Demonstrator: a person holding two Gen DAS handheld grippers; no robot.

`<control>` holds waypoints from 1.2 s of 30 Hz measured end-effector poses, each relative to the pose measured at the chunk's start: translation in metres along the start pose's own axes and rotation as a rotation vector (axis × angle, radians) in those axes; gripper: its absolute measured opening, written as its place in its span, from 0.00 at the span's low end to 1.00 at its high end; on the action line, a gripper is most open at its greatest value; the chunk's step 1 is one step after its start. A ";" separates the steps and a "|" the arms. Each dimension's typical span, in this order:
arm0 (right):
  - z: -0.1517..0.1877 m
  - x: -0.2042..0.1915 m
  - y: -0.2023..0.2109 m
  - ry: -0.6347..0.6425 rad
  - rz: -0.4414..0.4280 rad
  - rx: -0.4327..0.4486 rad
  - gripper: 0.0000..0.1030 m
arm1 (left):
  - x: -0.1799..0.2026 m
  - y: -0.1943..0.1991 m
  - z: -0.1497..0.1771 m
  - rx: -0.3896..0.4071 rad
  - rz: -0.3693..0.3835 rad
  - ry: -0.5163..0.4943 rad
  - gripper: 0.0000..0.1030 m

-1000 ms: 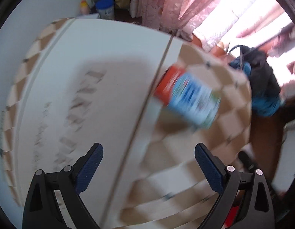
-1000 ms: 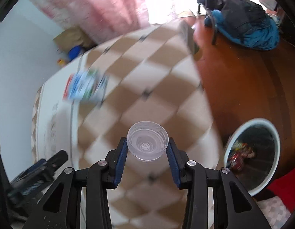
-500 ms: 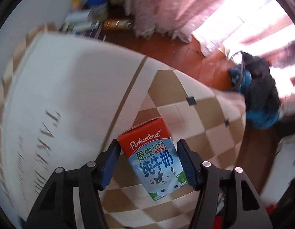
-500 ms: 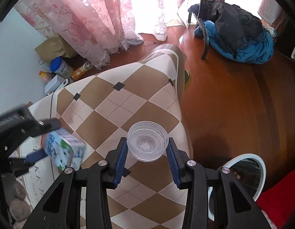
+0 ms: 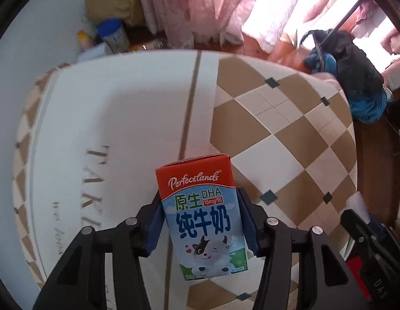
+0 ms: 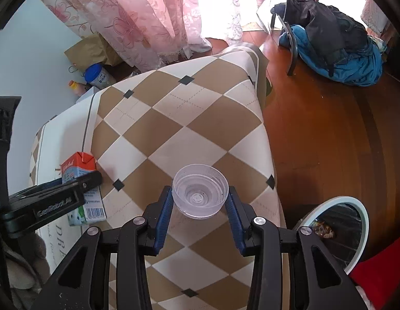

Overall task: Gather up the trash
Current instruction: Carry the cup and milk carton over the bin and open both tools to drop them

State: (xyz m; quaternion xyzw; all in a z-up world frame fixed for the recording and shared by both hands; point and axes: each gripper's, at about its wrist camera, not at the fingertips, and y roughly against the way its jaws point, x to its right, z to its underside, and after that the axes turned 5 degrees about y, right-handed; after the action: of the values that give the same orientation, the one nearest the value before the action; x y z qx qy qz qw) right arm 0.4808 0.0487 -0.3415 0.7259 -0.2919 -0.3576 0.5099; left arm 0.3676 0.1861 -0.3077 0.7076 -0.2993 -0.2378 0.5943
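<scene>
Left wrist view puts the milk carton [image 5: 204, 217] dead centre in the lower half of the frame, lying flat on the checked tablecloth [image 5: 290, 139] with its long axis running up the picture, red top away from you and the printed base toward the camera. Your left gripper [image 5: 200, 222] straddles it across the narrow width: the blue pads [image 5: 154, 222] sit against both side faces and the jaws are closing, with the carton squarely between them. So there is nothing to correct sideways; the grip line crosses the long axis as it should.

Right wrist view shows your right gripper [image 6: 200, 206] clamped tight on the clear plastic cup [image 6: 200, 191], mouth facing the camera. The white-rimmed trash bin [image 6: 360, 222] lies at the lower right of that frame, on the wooden floor beyond the table edge, so the right hand is the nearer one to it; the carton sits at far left.

Compared with a second ago, the carton was loose and blurred up and to the right of wide-open left jaws; now they have centred on it and drawn in. The cup grip is unchanged, and more of the bin rim shows than half a second ago.
</scene>
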 end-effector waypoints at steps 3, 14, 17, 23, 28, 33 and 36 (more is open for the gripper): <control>0.008 0.002 0.013 -0.001 0.003 0.022 0.42 | 0.002 0.032 0.023 0.087 -0.004 -0.002 0.47; 0.081 0.022 0.113 -0.006 0.047 0.207 0.42 | 0.051 0.166 0.126 0.370 0.036 -0.162 0.47; 0.109 0.037 0.155 -0.025 0.051 0.263 0.42 | 0.079 0.196 0.151 0.412 0.090 -0.221 0.47; 0.162 0.078 0.238 -0.066 0.062 0.361 0.42 | 0.144 0.230 0.197 0.439 0.212 -0.342 0.47; 0.205 0.129 0.278 -0.125 0.091 0.391 0.42 | 0.197 0.206 0.211 0.366 0.261 -0.405 0.47; 0.230 0.193 0.271 -0.207 0.141 0.355 0.42 | 0.249 0.149 0.212 0.243 0.266 -0.457 0.48; 0.238 0.233 0.247 -0.251 0.155 0.297 0.42 | 0.277 0.109 0.211 0.154 0.264 -0.490 0.48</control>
State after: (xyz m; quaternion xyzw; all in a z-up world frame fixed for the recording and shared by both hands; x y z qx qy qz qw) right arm 0.4052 -0.3376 -0.2125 0.7183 -0.4577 -0.3581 0.3826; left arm 0.4017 -0.1695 -0.2332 0.6270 -0.5406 -0.2990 0.4746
